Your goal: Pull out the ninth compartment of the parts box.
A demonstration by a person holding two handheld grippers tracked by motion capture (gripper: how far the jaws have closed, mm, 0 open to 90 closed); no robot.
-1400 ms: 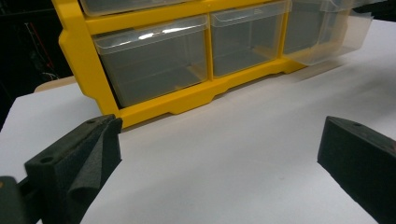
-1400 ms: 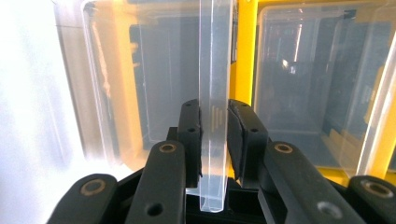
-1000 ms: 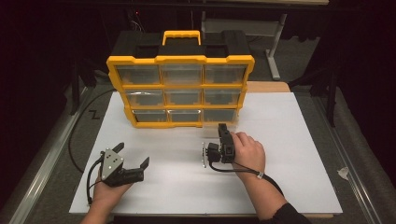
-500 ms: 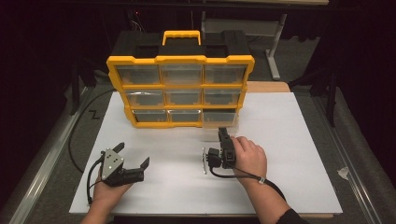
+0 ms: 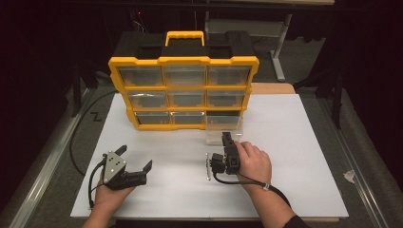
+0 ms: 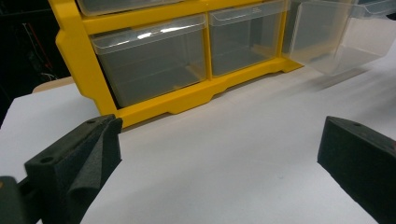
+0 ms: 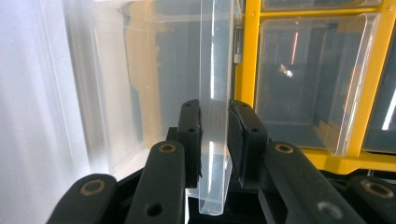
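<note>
Yellow organizer (image 5: 184,61) blocks the far side, pulled-out clear drawer (image 5: 223,129) juts forward, white tabletop (image 5: 294,142) open rightward.

In the right gripper view, the drawer (image 7: 215,93) runs past the top edge, its base hidden behind the hand-held gripper (image 7: 214,140). In the high view, a small part (image 5: 207,166) on the table (image 5: 304,156) is too small to identify.

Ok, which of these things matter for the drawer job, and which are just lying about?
In the job: clear drawer, right tongs clamped on its lip, yellow organizer.
Lying about: left tongs, open on the white board; small metal piece.
</note>
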